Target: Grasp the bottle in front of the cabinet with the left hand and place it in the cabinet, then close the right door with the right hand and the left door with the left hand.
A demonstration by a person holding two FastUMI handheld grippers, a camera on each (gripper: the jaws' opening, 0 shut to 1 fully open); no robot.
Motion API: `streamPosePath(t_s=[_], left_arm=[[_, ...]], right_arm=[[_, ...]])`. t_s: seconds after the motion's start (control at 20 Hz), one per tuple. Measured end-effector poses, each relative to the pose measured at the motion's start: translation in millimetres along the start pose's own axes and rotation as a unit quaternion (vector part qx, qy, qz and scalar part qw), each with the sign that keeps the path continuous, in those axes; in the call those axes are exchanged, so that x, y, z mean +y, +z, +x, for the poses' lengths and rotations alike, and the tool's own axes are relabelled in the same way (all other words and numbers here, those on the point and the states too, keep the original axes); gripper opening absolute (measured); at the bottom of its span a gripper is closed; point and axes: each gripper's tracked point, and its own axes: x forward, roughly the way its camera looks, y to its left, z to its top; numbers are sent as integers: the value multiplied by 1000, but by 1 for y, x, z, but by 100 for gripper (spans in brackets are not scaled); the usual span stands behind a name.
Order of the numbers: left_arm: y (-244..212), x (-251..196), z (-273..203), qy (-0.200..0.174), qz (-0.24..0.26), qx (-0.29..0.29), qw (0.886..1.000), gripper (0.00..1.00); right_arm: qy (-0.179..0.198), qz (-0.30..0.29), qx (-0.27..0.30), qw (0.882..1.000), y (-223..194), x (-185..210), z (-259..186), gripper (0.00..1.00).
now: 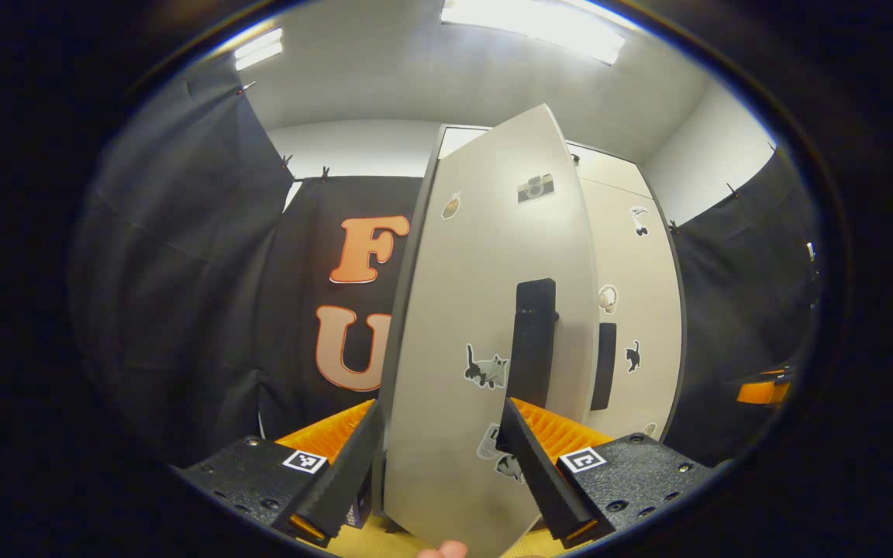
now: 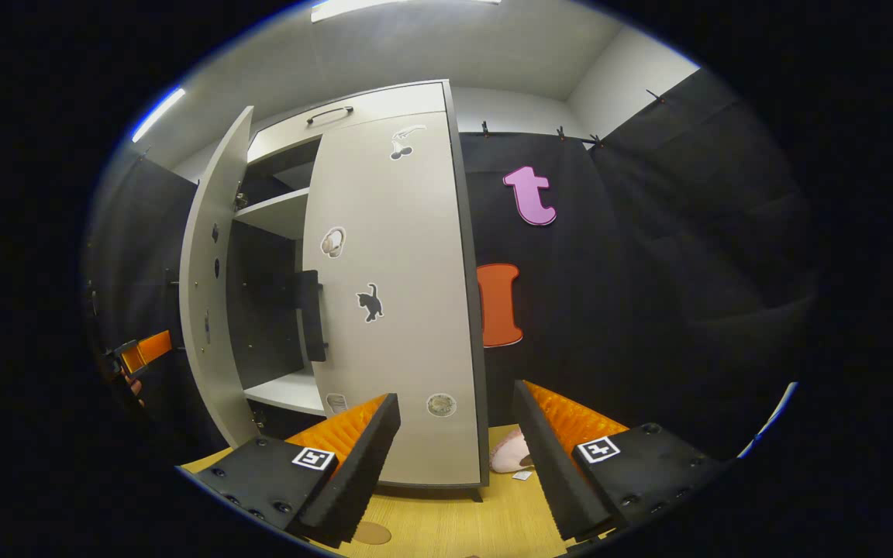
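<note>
The cabinet's left door (image 1: 477,294) stands partly open right in front of my left gripper (image 1: 441,411). That gripper is open and the door's lower part shows in the gap between its fingers; I cannot tell if they touch it. A dark handle (image 1: 533,341) runs down the door. The right door (image 1: 632,310) lies shut against the cabinet. In the right gripper view the right door (image 2: 392,294) is shut and the left door (image 2: 210,294) hangs ajar, with shelves (image 2: 287,391) in the gap. My right gripper (image 2: 456,395) is open and holds nothing.
The cabinet stands on a wooden tabletop (image 2: 446,519). A pink and white object (image 2: 510,453) lies by its right corner, and a brown disc (image 2: 373,532) near my right gripper. Black cloth walls close in on both sides. The left gripper (image 2: 140,353) shows beyond the open door.
</note>
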Motion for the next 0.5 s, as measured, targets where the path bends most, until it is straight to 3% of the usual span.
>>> streamPosePath(t_s=[0.25,0.5], left_arm=[[-11,-34,16,-34,4,7,999,94],[-25,-46,37,-44,-5,17,999,94]], right_arm=[[-21,3,3,1000,-2,-14,-10,97],[-37,6,4,999,-2,-27,-18,97]])
